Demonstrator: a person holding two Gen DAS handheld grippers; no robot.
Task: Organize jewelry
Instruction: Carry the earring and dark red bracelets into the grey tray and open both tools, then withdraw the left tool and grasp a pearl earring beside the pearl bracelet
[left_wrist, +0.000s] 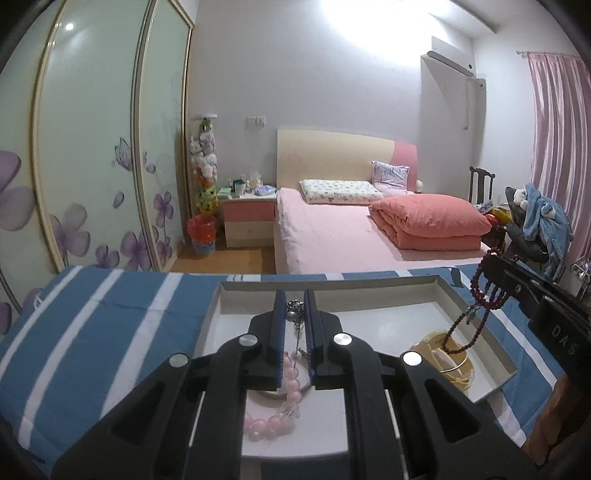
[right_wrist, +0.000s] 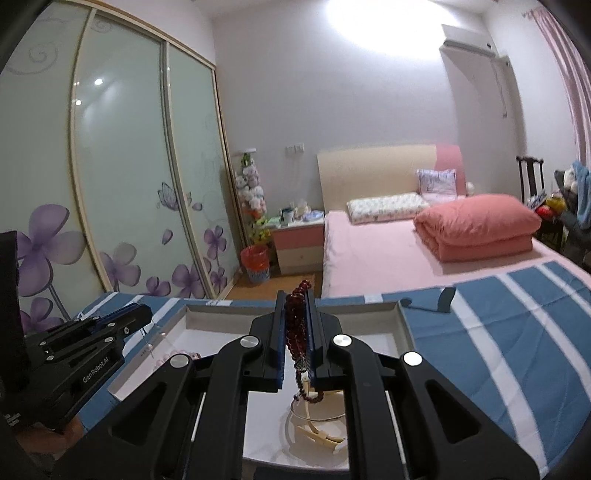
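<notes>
Jewelry split between our tongs: left tongs (left_wrist: 295, 314) pinch silver chain piece (left_wrist: 294, 312), right tongs (right_wrist: 298, 314) pinch dark red bead strand (right_wrist: 297, 328), both dangled over white tray (left_wrist: 388, 325) on striped bench (left_wrist: 92, 314), ready for sorting; pink bead bracelet (left_wrist: 275, 417) lies inside.

Matt black plastic tongs (left_wrist: 294, 306) with shiny metal rivets above a smooth white cardboard tray (left_wrist: 476, 314) on striped blue cloth (left_wrist: 92, 321); glossy pink beads (left_wrist: 291, 373), dark red beads (right_wrist: 295, 325), a polished metal bangle (right_wrist: 317, 417).
</notes>
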